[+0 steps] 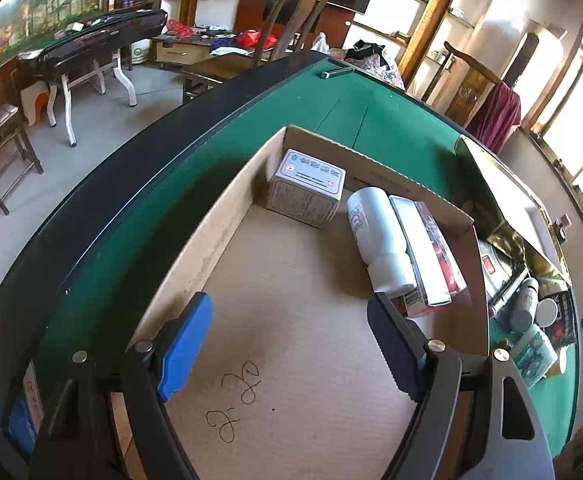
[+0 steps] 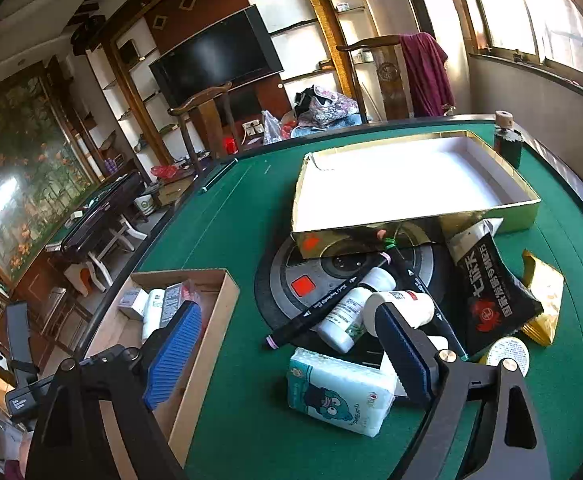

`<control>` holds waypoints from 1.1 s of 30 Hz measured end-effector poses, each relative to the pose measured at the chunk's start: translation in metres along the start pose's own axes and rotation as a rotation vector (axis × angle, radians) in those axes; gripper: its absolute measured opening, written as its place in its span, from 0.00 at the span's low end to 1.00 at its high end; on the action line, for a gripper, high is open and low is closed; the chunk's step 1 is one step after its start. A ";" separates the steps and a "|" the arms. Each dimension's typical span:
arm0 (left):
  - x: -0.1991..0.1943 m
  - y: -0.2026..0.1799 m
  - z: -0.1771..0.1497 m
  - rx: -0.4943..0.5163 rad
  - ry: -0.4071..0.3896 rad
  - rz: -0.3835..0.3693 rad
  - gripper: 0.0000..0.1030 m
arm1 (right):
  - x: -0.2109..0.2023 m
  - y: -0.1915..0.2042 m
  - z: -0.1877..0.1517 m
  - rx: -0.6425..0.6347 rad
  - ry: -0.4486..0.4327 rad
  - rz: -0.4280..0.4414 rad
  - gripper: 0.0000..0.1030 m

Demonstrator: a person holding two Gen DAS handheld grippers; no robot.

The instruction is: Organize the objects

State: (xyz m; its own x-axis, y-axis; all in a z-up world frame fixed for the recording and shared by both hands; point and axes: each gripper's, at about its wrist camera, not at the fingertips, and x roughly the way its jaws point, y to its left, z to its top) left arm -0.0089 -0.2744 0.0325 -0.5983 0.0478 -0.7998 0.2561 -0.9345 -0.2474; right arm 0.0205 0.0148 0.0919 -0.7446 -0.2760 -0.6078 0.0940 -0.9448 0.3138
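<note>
I am between placements in the sorting step: my left gripper (image 1: 289,344) hangs wide open and empty over the cardboard box (image 1: 227,208), where a white bottle (image 1: 377,240) already lies at 2 o'clock with its long axis running 11 to 5. My right gripper (image 2: 287,346), jaws also wide and holding nothing, faces the pile on the green table (image 2: 227,420). The tissue pack (image 2: 339,394) lies flat between them, long axis 10 to 4, so I judge the next move is lowering over its short side and closing.

Cardboard tray (image 1: 219,216) holds small box (image 1: 305,192), white bottle (image 1: 379,240) lying.

Wall television (image 2: 217,54) (dark), wooden chair (image 2: 205,118)
</note>
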 end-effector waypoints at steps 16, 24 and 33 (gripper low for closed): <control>-0.001 0.000 -0.002 -0.002 -0.007 0.010 0.77 | 0.003 0.000 -0.012 -0.038 -0.008 -0.021 0.91; 0.000 0.000 -0.002 -0.015 -0.004 0.013 0.77 | 0.007 0.002 -0.016 -0.044 0.009 -0.024 0.91; 0.001 0.000 -0.003 -0.021 -0.006 0.012 0.77 | 0.007 0.005 -0.019 -0.057 0.009 -0.034 0.91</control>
State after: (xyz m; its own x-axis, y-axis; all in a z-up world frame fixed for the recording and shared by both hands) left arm -0.0071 -0.2735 0.0299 -0.5996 0.0349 -0.7995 0.2789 -0.9273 -0.2497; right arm 0.0285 0.0054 0.0756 -0.7423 -0.2445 -0.6239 0.1064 -0.9623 0.2504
